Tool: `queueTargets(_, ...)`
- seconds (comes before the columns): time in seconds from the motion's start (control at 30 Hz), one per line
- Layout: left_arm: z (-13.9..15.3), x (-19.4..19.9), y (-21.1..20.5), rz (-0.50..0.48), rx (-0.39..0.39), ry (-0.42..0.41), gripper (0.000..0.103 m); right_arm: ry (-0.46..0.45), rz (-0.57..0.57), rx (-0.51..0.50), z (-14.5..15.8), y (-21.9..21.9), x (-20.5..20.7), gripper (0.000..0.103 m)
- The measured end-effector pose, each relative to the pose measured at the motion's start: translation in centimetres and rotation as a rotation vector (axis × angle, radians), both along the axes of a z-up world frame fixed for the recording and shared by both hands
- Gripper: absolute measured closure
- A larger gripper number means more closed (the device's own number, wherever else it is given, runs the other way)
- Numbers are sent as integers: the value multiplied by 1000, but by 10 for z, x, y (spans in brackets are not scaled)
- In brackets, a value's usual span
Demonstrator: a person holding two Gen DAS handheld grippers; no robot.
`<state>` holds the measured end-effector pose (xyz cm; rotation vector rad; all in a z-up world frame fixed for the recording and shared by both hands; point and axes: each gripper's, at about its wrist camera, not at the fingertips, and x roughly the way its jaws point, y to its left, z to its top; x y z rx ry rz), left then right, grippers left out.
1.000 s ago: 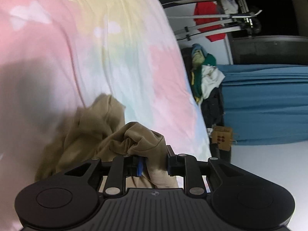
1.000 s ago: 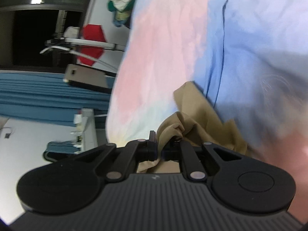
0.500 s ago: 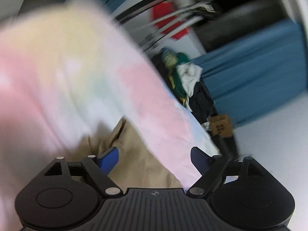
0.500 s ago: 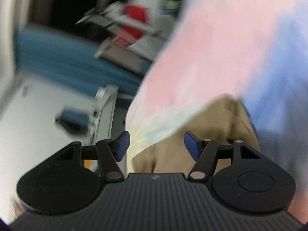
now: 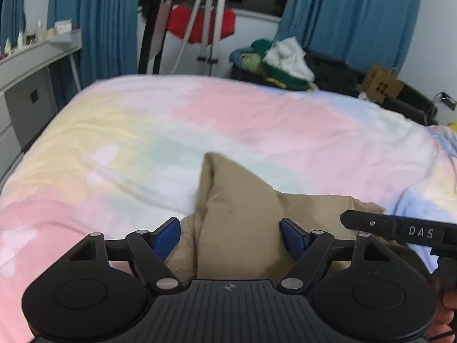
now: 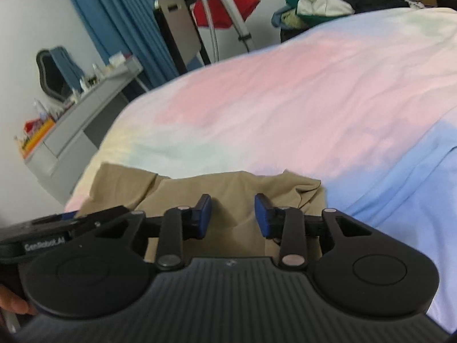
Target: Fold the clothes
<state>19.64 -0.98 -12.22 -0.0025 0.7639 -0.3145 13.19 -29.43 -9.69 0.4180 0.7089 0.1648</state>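
Pastel tie-dye bed (image 5: 285,120) under everything. Tan garment (image 5: 242,223) lying loosely bunched near the front edge, one corner poking up. Left gripper (image 5: 230,235) fingers spread wide, right gripper (image 6: 232,214) narrower, both empty, hovering just above it, probably lined up for a grab.

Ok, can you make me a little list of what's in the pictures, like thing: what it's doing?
cloth: tan, lying loose and part folded on the bed, nothing holding it
bed: pastel cover in pink, yellow and blue
left gripper: open, fingers either side of the cloth
right gripper: open, over the cloth's right part
pile: green and white clothes heaped past the bed
curtains: blue, at the back
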Motion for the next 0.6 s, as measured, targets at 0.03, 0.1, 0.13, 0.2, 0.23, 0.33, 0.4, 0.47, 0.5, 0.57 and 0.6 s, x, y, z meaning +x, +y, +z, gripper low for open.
queueTargets(0.03,2,-2,0,-5,4,-11,25,7,2,-9,-1,1,1,67)
queueTargets(0.1,8,-7,0,-16,11,-34,26,5,3,-21,0,3,0,67)
queueTargets(0.13,10,-10,-1,-21,15,-45,27,1,5,-21,3,3,-3,67)
queueTargets(0.2,15,-14,-1,-32,23,-67,28,-7,13,-23,11,3,-9,67)
queueTargets(0.23,18,-17,-1,-38,26,-79,28,-19,22,-36,17,7,-14,66)
queueTargets(0.33,36,-40,-5,-77,26,-129,28,-65,49,-92,34,15,-30,66)
queueTargets(0.4,43,-53,-6,-95,28,-148,28,-74,60,-111,40,18,-40,66)
queueTargets(0.47,46,-64,-7,-99,32,-153,28,-74,73,-109,43,19,-49,66)
queueTargets(0.5,44,-66,-6,-96,32,-146,28,-69,79,-112,43,20,-52,66)
queueTargets(0.57,39,-65,-7,-87,36,-122,28,-60,94,-115,39,24,-55,66)
queueTargets(0.6,33,-62,-7,-76,48,-106,28,-57,103,-120,36,26,-56,66)
